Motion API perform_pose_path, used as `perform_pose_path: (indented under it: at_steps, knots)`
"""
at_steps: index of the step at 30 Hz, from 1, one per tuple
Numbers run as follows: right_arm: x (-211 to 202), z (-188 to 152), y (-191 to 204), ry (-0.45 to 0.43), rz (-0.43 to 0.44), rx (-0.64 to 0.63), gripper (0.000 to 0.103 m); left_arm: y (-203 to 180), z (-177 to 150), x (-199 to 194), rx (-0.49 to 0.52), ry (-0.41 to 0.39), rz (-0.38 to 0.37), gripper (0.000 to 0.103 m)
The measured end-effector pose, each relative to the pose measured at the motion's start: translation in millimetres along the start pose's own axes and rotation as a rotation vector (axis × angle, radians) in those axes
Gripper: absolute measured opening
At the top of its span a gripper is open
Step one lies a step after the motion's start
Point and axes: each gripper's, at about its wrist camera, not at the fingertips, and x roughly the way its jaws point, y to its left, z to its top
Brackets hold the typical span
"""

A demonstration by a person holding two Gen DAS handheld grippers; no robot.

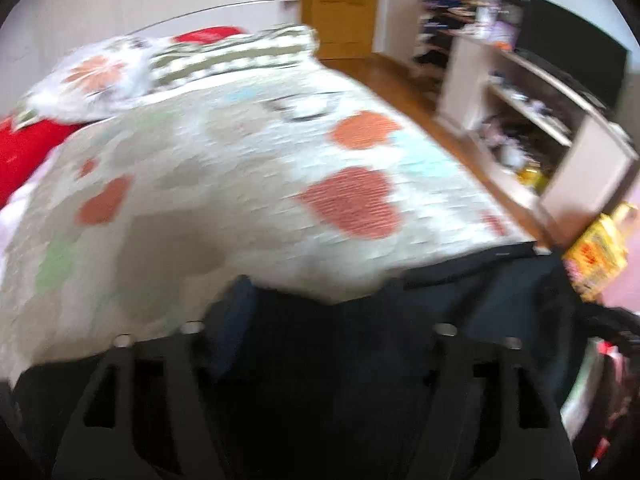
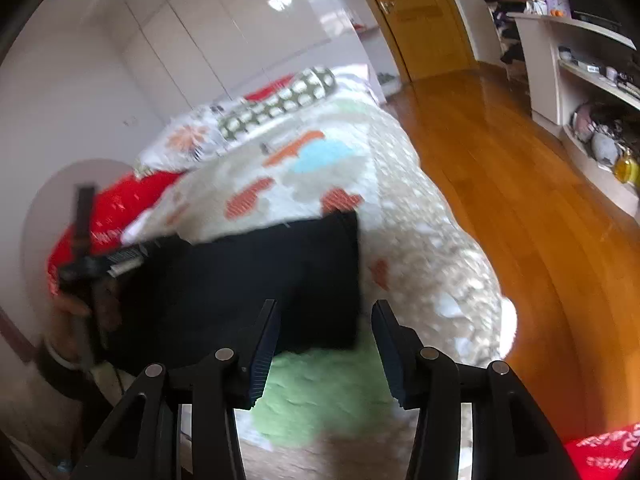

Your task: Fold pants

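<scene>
The dark navy pants (image 2: 248,280) lie folded on the patterned bedspread (image 2: 360,168). In the right wrist view my right gripper (image 2: 326,328) is open and empty, its fingers just above the pants' near right corner. The left gripper (image 2: 84,272) shows at the pants' left edge, held by a hand. In the blurred left wrist view the pants (image 1: 460,300) fill the space between the left gripper's fingers (image 1: 320,320); one blue finger pad (image 1: 236,320) shows, the other is hidden against the dark cloth.
Pillows (image 2: 280,100) and a red blanket (image 2: 128,200) lie at the bed's far end. A wooden floor (image 2: 520,200) runs right of the bed to white shelves (image 2: 580,80) full of items. A wooden door (image 2: 420,12) stands behind.
</scene>
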Motion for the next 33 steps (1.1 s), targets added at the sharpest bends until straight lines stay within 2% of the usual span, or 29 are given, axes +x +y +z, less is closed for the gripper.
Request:
perform_pose_path:
  at_steps: [4,9,12,15,17,18,19,21,24,29,33]
  knots:
    - [3,-2,-3,-0.022,0.073,0.029,0.053,-41,16,20,0.122,0.027,-0.106,0.069]
    - [27,5,-7,0.001,0.142,0.054,0.060,-83,25,55,0.285,0.106,-0.154,0.069]
    - [38,10,-6,-0.002,0.172,0.052,0.060,-92,26,76,0.326,0.142,-0.152,0.069]
    - [49,12,-2,-0.013,0.172,0.039,0.060,-95,29,93,0.308,0.135,-0.155,0.071]
    - [51,14,3,-0.015,0.167,0.017,0.049,-96,30,93,0.312,0.114,-0.150,0.069]
    - [52,15,6,-0.014,0.176,0.008,0.034,-97,30,93,0.310,0.113,-0.151,0.068]
    - [52,16,8,-0.014,0.189,0.009,0.028,-95,32,91,0.296,0.113,-0.157,0.067]
    - [49,19,16,-0.013,0.221,0.002,0.025,-86,33,83,0.252,0.114,-0.168,0.066]
    - [39,24,36,-0.033,0.269,-0.031,0.024,-61,35,52,0.168,0.060,-0.156,0.066]
    - [28,37,99,-0.050,0.351,-0.147,0.024,9,32,-19,-0.025,-0.057,-0.123,0.066]
    - [51,37,166,-0.038,0.373,-0.218,0.024,68,6,-71,-0.143,-0.122,-0.029,0.066]
